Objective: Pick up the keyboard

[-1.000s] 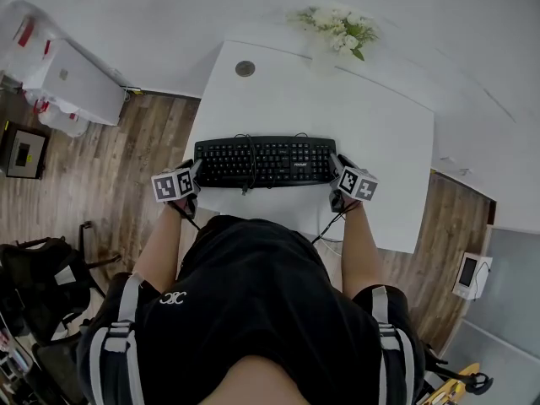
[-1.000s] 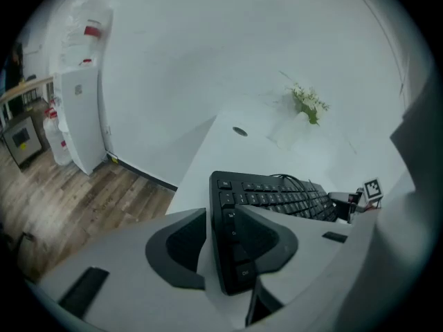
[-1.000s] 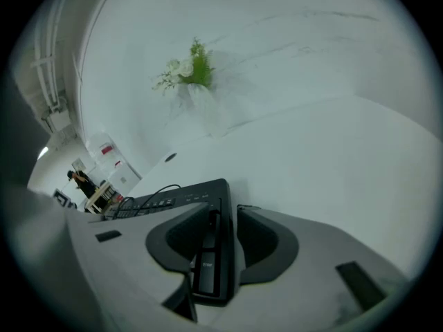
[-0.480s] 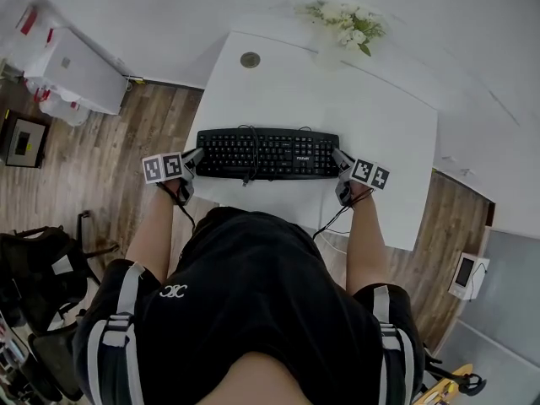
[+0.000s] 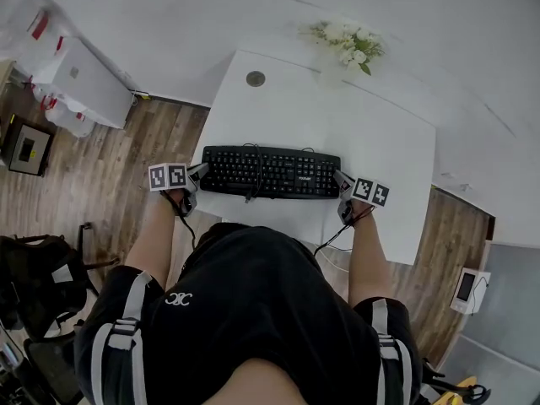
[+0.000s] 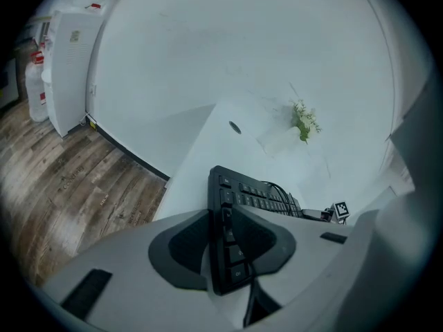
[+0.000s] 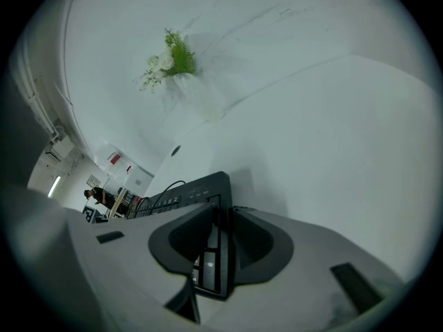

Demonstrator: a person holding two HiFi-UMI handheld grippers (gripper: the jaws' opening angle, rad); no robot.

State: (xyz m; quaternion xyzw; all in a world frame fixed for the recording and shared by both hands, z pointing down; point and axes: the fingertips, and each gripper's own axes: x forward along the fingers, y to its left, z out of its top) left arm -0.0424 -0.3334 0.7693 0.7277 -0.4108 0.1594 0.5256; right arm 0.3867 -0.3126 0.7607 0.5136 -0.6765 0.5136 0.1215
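A black keyboard [image 5: 270, 172] lies across the near part of the white table [image 5: 384, 137], with its own cable looped over the keys. My left gripper [image 5: 199, 175] is at its left end and my right gripper [image 5: 339, 179] at its right end. In the left gripper view the keyboard's end [image 6: 239, 206] sits edge-on between the two dark pads [image 6: 181, 247], with no gap showing. The right gripper view shows the same: the keyboard's other end [image 7: 208, 254] lies between the pads [image 7: 259, 244]. Both pairs of jaws are closing on it.
A white vase of flowers [image 5: 350, 42] stands at the table's far edge, with a small round disc [image 5: 255, 78] at the far left. A white cabinet [image 5: 84, 78] stands on the wood floor to the left. The person's body hides the table's near edge.
Both grippers have rolled slightly at the keyboard's ends and their jaws have narrowed around it. The keyboard has stayed on the table.
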